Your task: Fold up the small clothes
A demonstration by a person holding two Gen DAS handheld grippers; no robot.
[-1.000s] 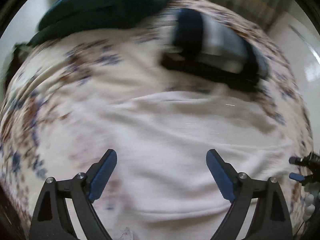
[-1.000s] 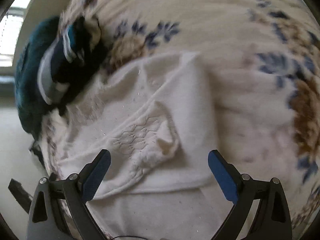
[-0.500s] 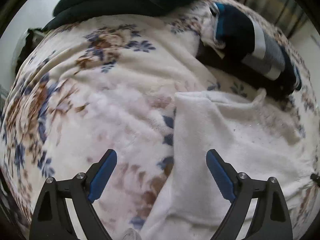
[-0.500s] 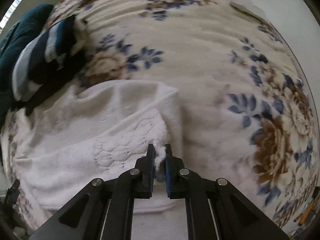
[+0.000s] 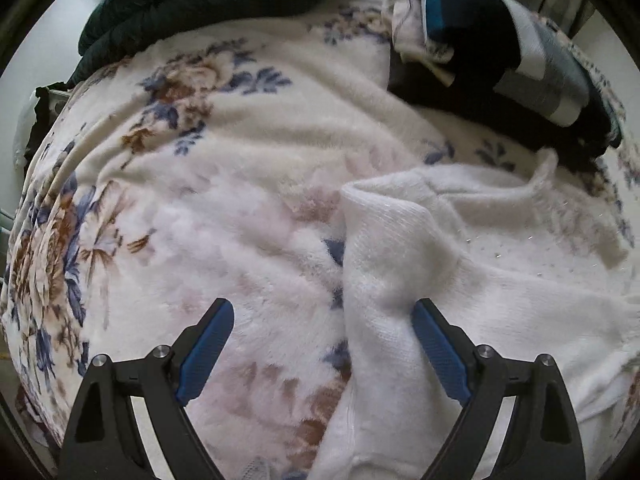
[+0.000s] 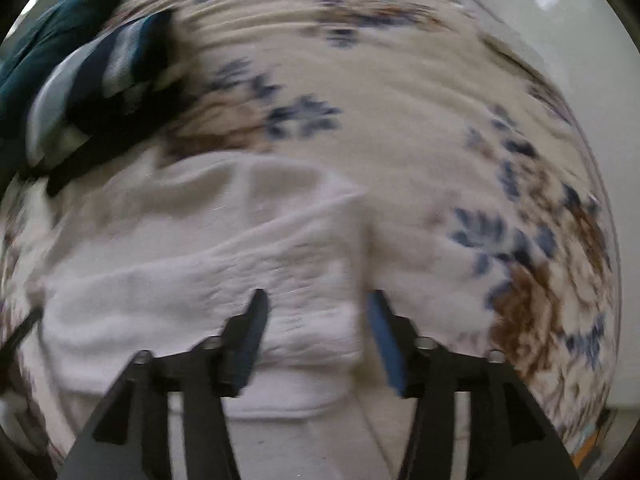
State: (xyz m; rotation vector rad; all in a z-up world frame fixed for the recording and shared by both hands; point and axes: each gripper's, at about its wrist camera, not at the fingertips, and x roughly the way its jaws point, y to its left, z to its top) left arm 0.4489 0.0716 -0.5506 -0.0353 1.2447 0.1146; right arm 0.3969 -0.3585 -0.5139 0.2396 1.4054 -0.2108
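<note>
white knit garment [image 5: 460, 264] lies crosswise on floral blanket [image 5: 200, 184]; left jaws wide, right jaws just opening, both empty.

A home bedroom: floral fleece blanket [image 5: 224, 168] spread out (piled clothes [image 5: 504, 52] behind).

One white garment [image 5: 460, 264] lies on one floral blanket [image 5: 224, 184]; one striped dark garment [image 5: 516, 52] sits at the blanket's far edge; one dark teal cloth [image 5: 208, 4] bunches beside it. Two grippers counted, one per wrist view: left gripper [image 5: 322, 344] and right gripper [image 6: 316, 332]; two fingers each, four blue pads in all. Right view is blurred, but the same count holds there: one white garment [image 6: 208, 280], one blanket [image 6: 400, 128], one striped garment [image 6: 100, 80], one teal cloth [image 6: 48, 44].
</note>
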